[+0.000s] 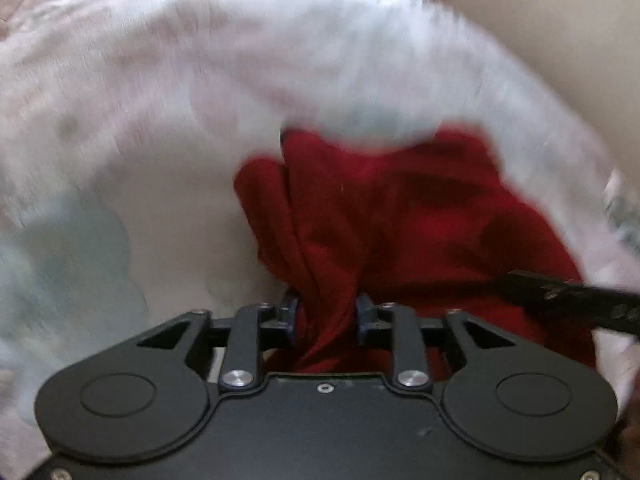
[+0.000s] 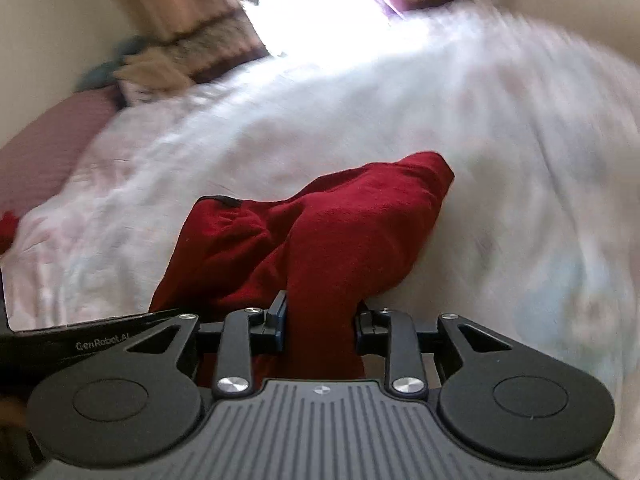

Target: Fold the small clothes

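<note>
Red garment (image 1: 380, 208) soft, light, limp, bunches easily; best taken at edges. Left gripper (image 1: 326, 316) jaws pinching bunched fold; right gripper (image 2: 320, 320) jaws pinching another, above bed (image 2: 480, 160).

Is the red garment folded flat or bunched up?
Bunched up: the red garment hangs in loose folds between the left gripper and right gripper.
</note>
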